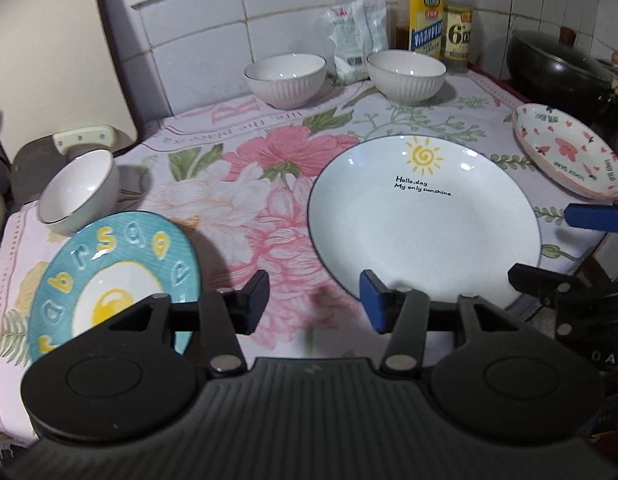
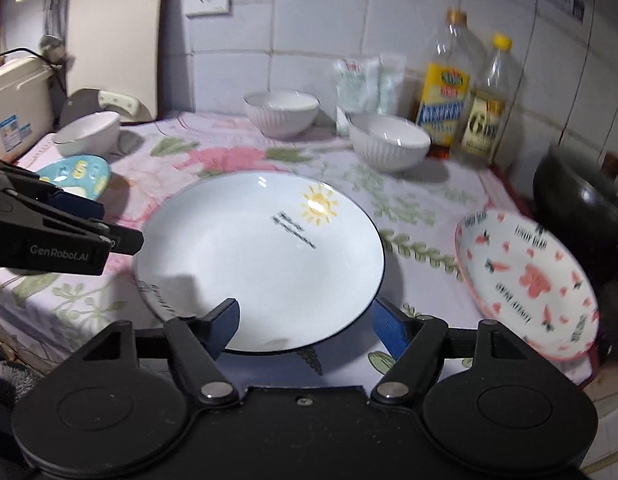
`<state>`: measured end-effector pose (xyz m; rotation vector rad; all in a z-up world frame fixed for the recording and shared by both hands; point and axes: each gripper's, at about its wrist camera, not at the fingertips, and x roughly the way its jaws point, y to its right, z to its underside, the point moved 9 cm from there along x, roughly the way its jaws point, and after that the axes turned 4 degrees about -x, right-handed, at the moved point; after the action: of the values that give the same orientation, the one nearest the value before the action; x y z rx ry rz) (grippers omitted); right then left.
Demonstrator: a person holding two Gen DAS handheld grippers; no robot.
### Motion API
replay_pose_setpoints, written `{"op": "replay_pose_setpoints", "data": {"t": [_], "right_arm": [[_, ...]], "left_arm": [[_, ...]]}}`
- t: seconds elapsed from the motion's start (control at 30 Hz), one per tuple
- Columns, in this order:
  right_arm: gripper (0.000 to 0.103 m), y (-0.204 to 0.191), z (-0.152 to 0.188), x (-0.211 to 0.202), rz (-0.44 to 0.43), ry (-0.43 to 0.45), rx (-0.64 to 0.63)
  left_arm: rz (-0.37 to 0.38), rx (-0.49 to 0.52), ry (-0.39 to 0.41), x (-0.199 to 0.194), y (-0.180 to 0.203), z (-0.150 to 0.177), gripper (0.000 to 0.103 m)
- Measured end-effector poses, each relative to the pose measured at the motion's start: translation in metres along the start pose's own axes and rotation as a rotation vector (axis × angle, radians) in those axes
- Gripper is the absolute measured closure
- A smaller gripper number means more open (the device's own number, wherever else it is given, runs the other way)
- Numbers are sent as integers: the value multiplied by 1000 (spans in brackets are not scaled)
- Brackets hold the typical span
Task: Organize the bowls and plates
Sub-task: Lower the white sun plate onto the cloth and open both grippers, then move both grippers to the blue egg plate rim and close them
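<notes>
A large white plate with a sun lies in the middle of the floral cloth. A blue egg-pattern plate lies at the left, a pink carrot-pattern plate at the right. Three white ribbed bowls stand around: left, back middle, back right. My left gripper is open and empty, between the blue plate and the white plate. My right gripper is open, with its fingers either side of the white plate's near rim.
Two oil bottles and white packets stand against the tiled back wall. A black wok sits at the right. A cutting board leans at the left. The counter edge runs along the front.
</notes>
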<state>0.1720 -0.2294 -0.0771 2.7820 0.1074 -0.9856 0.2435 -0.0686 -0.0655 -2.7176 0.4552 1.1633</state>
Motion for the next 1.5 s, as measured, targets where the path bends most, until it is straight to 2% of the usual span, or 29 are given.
{"op": "replay_pose_setpoints", "data": {"t": [0.27, 0.33, 0.53, 0.8, 1.07, 1.3, 1.5], "right_arm": [[10, -29, -16, -45, -29, 74, -54], [9, -36, -20, -57, -43, 88, -52], [8, -56, -28, -88, -96, 124, -68], [8, -92, -38, -125, -161, 157, -98], [7, -131, -45, -146, -203, 190, -151], [7, -163, -46, -128, -258, 173, -152], [7, -180, -48, -104, -289, 160, -106]], "left_arm": [[-20, 15, 66, -50, -20, 9, 29], [-26, 21, 83, -62, -26, 10, 22], [-20, 22, 110, -97, -44, 16, 12], [-24, 19, 122, -141, -72, 27, 10], [-22, -27, 125, -170, -110, 41, 9], [-29, -83, 105, -161, -147, 59, 8], [-41, -70, 118, -143, -168, 71, 8]]}}
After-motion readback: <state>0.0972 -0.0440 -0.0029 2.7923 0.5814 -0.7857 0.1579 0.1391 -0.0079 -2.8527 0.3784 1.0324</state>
